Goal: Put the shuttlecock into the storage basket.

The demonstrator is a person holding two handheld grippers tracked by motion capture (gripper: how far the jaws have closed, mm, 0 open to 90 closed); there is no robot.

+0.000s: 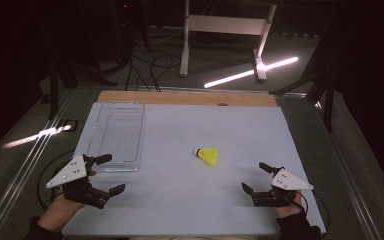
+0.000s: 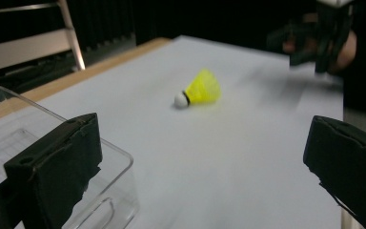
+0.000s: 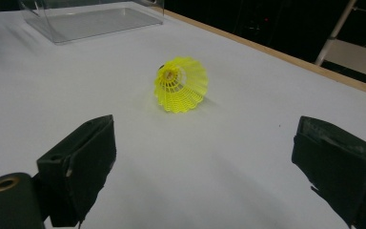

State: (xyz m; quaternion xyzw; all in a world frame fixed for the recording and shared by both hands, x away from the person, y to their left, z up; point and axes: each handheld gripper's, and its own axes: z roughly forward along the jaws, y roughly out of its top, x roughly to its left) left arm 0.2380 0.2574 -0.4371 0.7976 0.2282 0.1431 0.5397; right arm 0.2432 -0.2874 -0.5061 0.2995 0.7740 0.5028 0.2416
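1. Shuttlecock (image 1: pixel 207 155) lies on its side on the white table (image 1: pixel 190 200), ahead of both claws and between them, somewhat nearer the right gripper (image 1: pixel 258 181), touching neither.
2. Right gripper's jaws stand wide apart and hold nothing; in its own view the yellow skirt's open end faces them.
3. Left gripper (image 1: pixel 109 174) is likewise spread and empty, its far jaw just beside the near corner of the clear plastic box (image 1: pixel 101 122).
4. Risk, as I judge it: the shuttlecock is light and round-skirted, so a jaw nudging it before both close could roll it off line.
5. Squeezing the mesh skirt hard could crush it; the cork end offers a firmer hold.
6. Left claw swinging outward could knock the box.
7. Box appears empty; nothing shows inside its clear walls.
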